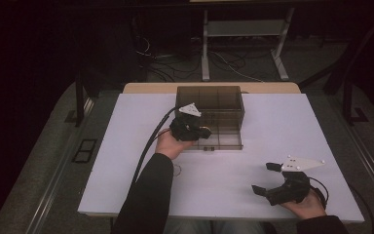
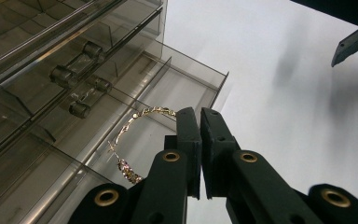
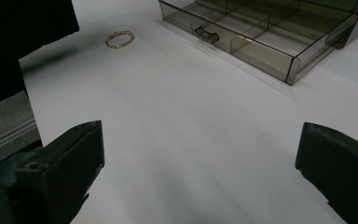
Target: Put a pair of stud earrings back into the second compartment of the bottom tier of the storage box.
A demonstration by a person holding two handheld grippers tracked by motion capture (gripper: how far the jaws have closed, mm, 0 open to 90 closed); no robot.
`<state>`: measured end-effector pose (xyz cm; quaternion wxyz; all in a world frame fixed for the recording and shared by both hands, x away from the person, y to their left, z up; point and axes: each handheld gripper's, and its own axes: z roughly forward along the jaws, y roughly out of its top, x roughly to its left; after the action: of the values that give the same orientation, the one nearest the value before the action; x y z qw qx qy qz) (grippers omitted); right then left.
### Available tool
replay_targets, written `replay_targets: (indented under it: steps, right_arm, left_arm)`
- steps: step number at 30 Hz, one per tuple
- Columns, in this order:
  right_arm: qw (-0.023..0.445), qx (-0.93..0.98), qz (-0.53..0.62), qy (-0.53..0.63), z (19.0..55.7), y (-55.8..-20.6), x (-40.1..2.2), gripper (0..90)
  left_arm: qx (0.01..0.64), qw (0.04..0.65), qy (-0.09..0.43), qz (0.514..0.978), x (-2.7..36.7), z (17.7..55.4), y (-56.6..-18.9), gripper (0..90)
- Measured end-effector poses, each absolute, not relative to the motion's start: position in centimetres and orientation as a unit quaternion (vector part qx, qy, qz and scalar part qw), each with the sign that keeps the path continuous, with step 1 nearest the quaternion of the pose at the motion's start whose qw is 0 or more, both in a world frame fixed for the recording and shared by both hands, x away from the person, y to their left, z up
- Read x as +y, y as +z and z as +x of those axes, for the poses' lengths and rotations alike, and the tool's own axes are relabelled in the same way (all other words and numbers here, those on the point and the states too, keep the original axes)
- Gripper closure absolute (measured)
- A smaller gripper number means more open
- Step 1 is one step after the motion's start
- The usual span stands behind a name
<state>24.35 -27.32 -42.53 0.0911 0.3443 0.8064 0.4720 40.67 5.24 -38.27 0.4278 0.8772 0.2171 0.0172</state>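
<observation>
Gold chain bracelet [image 2: 137,122] hangs pinched in our left tool [image 2: 200,122], clenched on one end; the rest loops down and away from the tips, over the open drawer [image 2: 186,81] of the smoky clear organizer box [image 1: 209,100]. The compartment lies directly below the dangling loop. We judge lowering comes next. Right tool [image 1: 267,179] rests released, well apart on the white surface [image 1: 282,126]. A second bracelet [image 3: 120,38] lies near our left sleeve.
</observation>
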Motion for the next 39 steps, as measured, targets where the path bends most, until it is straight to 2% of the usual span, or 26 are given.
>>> replay_targets:
  steps: [39]
  right_arm:
    - [0.091,0.809,0.342,0.469,24.3,-42.6,-27.3,0.6]
  left_arm:
    - [0.241,0.387,0.005,0.890,2.6,42.7,-42.4,85.8]
